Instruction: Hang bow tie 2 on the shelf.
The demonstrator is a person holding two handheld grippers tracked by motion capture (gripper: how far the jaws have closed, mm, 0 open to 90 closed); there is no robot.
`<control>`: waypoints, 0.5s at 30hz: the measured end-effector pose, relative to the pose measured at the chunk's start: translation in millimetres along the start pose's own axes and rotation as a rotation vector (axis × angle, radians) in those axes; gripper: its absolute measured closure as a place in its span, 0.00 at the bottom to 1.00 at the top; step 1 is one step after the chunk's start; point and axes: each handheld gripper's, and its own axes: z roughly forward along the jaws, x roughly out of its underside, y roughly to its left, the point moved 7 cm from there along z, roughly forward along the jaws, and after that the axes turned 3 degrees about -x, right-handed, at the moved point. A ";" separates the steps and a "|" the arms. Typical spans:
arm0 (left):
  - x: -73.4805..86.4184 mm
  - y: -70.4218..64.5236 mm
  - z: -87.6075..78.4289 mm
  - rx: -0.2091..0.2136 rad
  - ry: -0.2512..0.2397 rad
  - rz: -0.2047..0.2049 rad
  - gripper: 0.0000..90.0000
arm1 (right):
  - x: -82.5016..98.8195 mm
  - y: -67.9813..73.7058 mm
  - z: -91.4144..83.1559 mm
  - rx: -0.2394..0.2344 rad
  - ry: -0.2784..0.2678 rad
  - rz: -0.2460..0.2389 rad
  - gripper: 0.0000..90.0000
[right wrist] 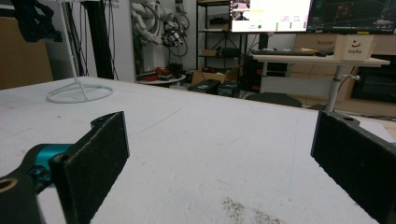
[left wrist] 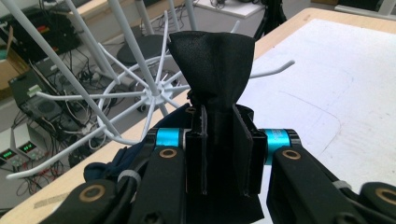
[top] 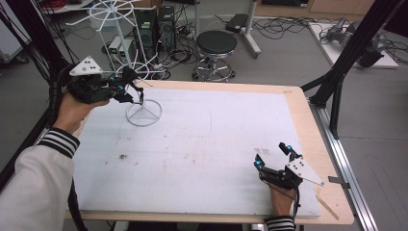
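A white wire rack stands on the far left of the table, with a ring base [top: 143,113] and spokes that fan out from a hub [left wrist: 154,95]. My left gripper [top: 136,91] hovers beside its pole, raised above the white table [top: 202,144]. It is shut on a black cloth piece [left wrist: 212,65], whose free end stands up between the jaws close to the spokes. My right gripper [top: 272,154] rests at the front right of the table. Its jaws are open with nothing between the pads [right wrist: 100,154]. The rack's base [right wrist: 79,93] lies far off across the table from it.
A black round stool [top: 216,45], computer towers and cables sit on the floor beyond the table. Black frame struts [top: 346,53] rise at the right. A small dark stain [top: 122,156] marks the table surface. A wooden rim [top: 308,115] borders the white sheet.
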 end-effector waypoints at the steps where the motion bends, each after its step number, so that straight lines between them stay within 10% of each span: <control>1: 0.0 0.0 0.0 0.000 0.000 0.000 0.84 | 0.0 -0.1 0.0 0.000 -0.001 -0.001 0.04; 15: -2.1 -1.4 3.3 -0.007 0.000 -0.015 0.83 | -0.1 0.1 0.2 0.001 -0.002 -0.001 0.04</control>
